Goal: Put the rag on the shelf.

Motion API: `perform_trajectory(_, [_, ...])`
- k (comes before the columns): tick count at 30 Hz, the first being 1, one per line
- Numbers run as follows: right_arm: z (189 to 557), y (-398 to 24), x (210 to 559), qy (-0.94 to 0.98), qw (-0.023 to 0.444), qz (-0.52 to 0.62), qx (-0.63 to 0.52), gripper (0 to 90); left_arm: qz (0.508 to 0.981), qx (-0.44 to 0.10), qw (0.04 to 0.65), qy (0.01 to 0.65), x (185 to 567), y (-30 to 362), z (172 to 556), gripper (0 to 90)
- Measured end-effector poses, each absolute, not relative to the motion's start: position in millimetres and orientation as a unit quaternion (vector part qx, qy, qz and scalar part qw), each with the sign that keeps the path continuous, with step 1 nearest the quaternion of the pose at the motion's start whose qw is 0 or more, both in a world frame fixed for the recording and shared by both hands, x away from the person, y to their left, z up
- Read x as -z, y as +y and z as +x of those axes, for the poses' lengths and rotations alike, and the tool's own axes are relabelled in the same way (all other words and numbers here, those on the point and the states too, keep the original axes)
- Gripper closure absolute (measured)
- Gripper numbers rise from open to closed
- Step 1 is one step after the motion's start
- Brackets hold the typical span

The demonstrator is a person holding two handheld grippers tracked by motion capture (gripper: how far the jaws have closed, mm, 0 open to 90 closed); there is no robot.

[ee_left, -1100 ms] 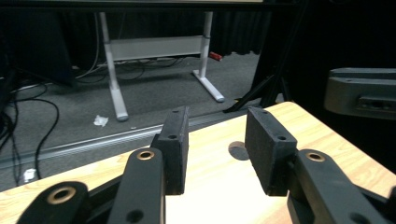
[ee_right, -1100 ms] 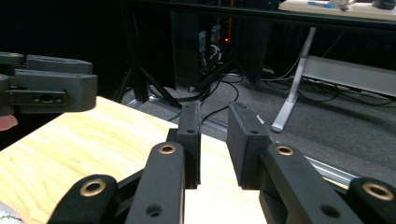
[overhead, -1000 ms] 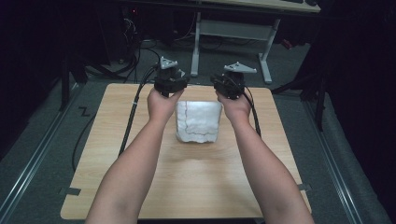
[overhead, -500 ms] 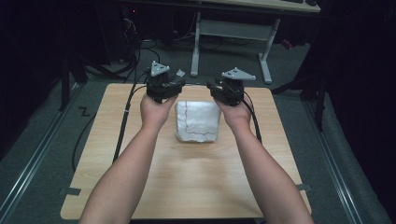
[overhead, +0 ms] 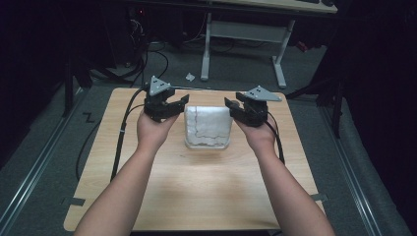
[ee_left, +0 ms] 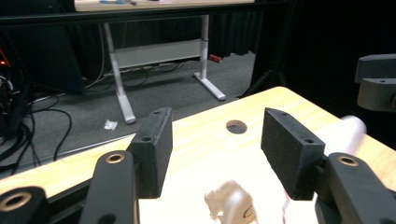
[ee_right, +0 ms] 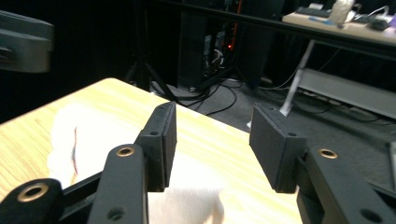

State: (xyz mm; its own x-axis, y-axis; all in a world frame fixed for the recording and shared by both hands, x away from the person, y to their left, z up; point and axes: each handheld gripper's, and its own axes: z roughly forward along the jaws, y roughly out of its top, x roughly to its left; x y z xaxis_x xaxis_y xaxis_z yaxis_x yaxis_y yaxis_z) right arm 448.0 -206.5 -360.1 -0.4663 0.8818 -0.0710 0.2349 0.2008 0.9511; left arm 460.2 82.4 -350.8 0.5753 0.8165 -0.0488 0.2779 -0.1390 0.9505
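Cloth (overhead: 207, 127) sits folded at upper centre of the table (overhead: 196, 196), near the far edge; the table's whole lower half is bare, with narrower bare strips left and right of the cloth. A round hole (ee_left: 236, 126) sits in the tabletop near the far edge.

Left gripper (overhead: 169, 104) is just left of the cloth's top corner, right gripper (overhead: 241, 109) just right of it. Both look lifted off the cloth. Both sets of fingers (ee_left: 152, 149) are spread wide, nothing between them, touching nothing.

Versus 0.5 s ago: both grippers have moved outward from the cloth and the hands are further apart. Cloth unmoved.
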Motion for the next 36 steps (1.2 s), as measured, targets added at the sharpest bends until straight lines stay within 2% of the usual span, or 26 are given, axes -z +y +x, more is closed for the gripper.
perform_trajectory(5, [429.1,-214.1,366.9,0.706,0.334,0.391,-0.488,50.0,0.707,-0.245,0.541,0.385,365.5,92.6,441.9,43.5])
perform_trajectory(10, [418.4,-217.7,371.8,0.71,0.323,0.392,-0.488,47.2,0.716,-0.258,0.529,0.375,373.6,97.4,428.7,42.9])
perform_trajectory(20, [401.3,-219.7,393.7,0.728,0.311,0.389,-0.471,43.7,0.734,-0.23,0.514,0.379,401.7,106.2,414.8,42.2])
perform_trajectory(29, [384.6,-215.1,425.3,0.752,0.305,0.376,-0.448,43.0,0.773,-0.189,0.47,0.382,452.8,109.5,398.9,41.3])
perform_trajectory(36, [367.4,-211.8,464.6,0.77,0.277,0.382,-0.43,42.2,0.802,-0.146,0.428,0.389,497.5,117.3,372.8,40.2])
